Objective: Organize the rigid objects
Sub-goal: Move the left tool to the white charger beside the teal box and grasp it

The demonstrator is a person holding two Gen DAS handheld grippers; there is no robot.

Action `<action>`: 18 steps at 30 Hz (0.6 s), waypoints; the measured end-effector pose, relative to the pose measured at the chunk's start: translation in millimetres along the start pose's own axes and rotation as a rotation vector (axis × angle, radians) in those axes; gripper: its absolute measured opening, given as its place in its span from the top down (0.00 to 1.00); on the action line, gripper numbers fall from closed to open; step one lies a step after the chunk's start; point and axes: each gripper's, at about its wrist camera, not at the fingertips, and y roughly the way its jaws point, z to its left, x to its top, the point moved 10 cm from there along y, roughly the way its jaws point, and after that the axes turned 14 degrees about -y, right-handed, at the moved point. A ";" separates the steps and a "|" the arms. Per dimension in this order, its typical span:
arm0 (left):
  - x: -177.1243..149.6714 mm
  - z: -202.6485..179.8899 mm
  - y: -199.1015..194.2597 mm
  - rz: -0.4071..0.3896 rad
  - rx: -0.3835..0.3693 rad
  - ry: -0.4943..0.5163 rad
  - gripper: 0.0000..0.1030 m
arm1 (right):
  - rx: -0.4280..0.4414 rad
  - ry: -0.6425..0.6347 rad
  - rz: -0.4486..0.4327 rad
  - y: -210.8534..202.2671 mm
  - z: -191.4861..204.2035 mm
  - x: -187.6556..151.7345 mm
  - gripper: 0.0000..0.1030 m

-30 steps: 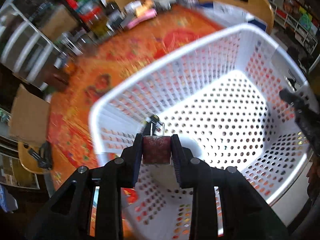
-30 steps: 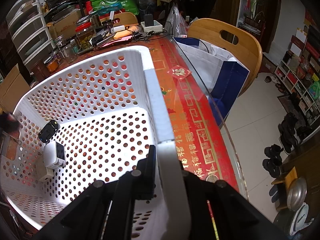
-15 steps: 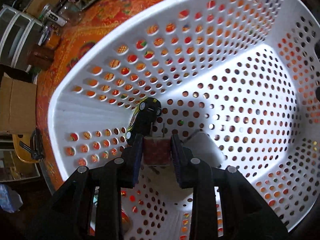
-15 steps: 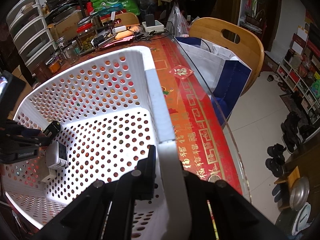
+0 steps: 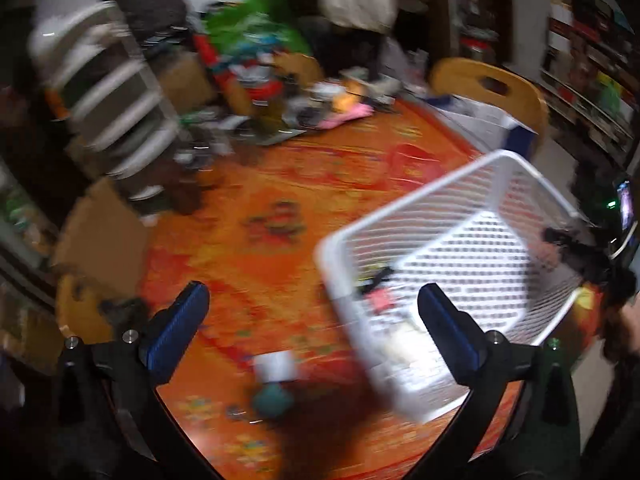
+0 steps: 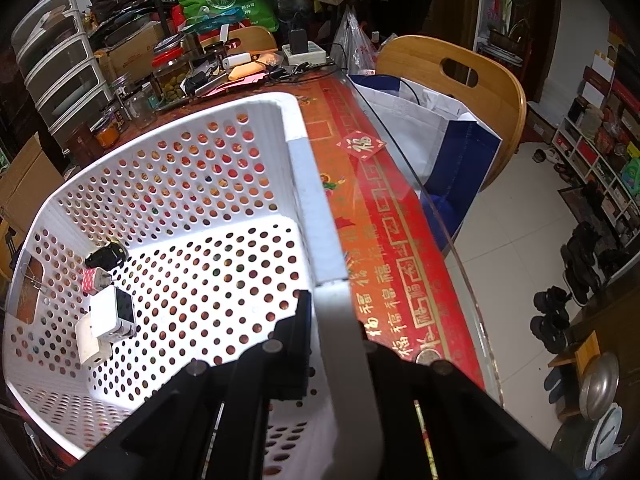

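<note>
A white perforated basket (image 6: 304, 184) stands on the red-orange table; it also shows in the blurred left wrist view (image 5: 496, 184). My right gripper (image 6: 334, 344) is shut on the basket's near rim. Inside, at the left end, lie a black toy car (image 6: 106, 255), a small red patterned block (image 6: 94, 280), a white cube charger (image 6: 114, 314) and a white adapter (image 6: 88, 346). My left gripper (image 5: 312, 308) is open and empty, above the table left of the basket. A small white box (image 5: 276, 366) and a teal object (image 5: 272, 398) lie on the table between its fingers.
Jars, boxes and clutter (image 6: 172, 76) crowd the table's far side. White drawers (image 6: 60, 72) stand at the back left. A wooden chair (image 6: 456, 76) with a white and blue bag (image 6: 440, 128) stands at the table's right edge. A cardboard box (image 5: 104, 232) sits left.
My left gripper has let go of the red patterned block in the basket, opened wide, and pulled up and out to the left. My right gripper has kept its hold on the rim.
</note>
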 end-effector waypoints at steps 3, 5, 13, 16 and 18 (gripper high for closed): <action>-13.4 61.1 20.3 0.039 0.037 -0.084 0.00 | 0.000 -0.001 0.000 0.9 -0.6 1.1 0.94; -35.4 89.5 51.9 0.122 0.061 -0.115 0.00 | -0.001 -0.001 0.001 0.9 -0.6 0.8 0.94; -130.4 119.2 181.6 0.443 0.014 -0.225 0.00 | -0.006 -0.003 0.012 2.1 -1.5 1.5 0.94; -137.5 112.4 194.1 0.453 -0.017 -0.261 0.00 | -0.013 -0.005 0.019 2.0 -1.8 0.7 0.94; -139.7 115.4 197.4 0.444 -0.006 -0.276 0.00 | -0.018 -0.006 0.021 2.1 -2.6 0.4 0.94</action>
